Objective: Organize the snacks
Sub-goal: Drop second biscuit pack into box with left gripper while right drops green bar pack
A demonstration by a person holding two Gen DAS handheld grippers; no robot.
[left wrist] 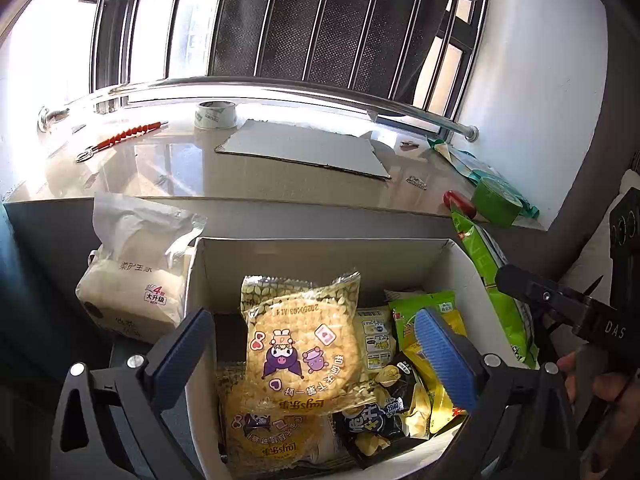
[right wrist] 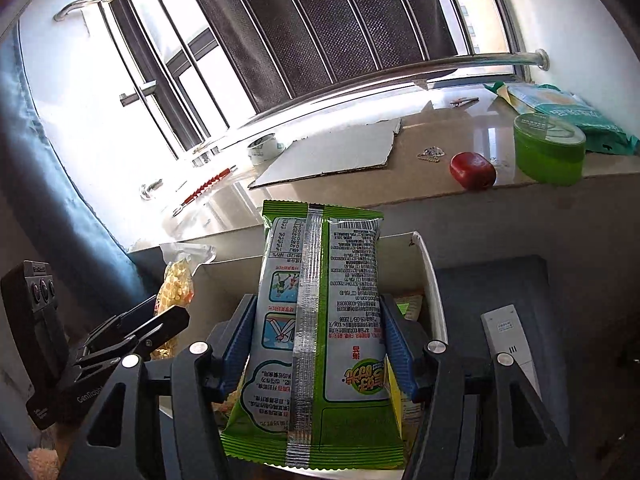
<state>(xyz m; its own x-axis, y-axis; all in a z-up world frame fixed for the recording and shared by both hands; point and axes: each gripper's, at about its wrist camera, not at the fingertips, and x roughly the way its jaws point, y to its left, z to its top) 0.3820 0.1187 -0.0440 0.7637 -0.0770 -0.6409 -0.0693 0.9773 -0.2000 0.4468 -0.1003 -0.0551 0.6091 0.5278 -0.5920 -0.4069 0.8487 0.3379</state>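
Note:
A white box (left wrist: 320, 256) holds several snack packs. My left gripper (left wrist: 316, 360) is open above it, fingers wide on either side of a round yellow rice-cracker pack (left wrist: 300, 352) that leans on a second one (left wrist: 268, 428); whether they touch it I cannot tell. A black chip bag (left wrist: 380, 412) and yellow-green packs (left wrist: 424, 312) lie to the right. My right gripper (right wrist: 316, 352) is shut on a green-and-white snack bag (right wrist: 316, 312), held upright over the box's right side (right wrist: 432, 292). The bag also shows in the left wrist view (left wrist: 500, 280).
A tissue pack (left wrist: 136, 276) stands left of the box. The windowsill behind carries a cardboard sheet (left wrist: 304, 148), tape roll (left wrist: 214, 114), red-beaded tool (left wrist: 124, 138), red apple (right wrist: 472, 170), green tub (right wrist: 548, 148) and teal bags (right wrist: 576, 108). A white remote (right wrist: 508, 340) lies right of the box.

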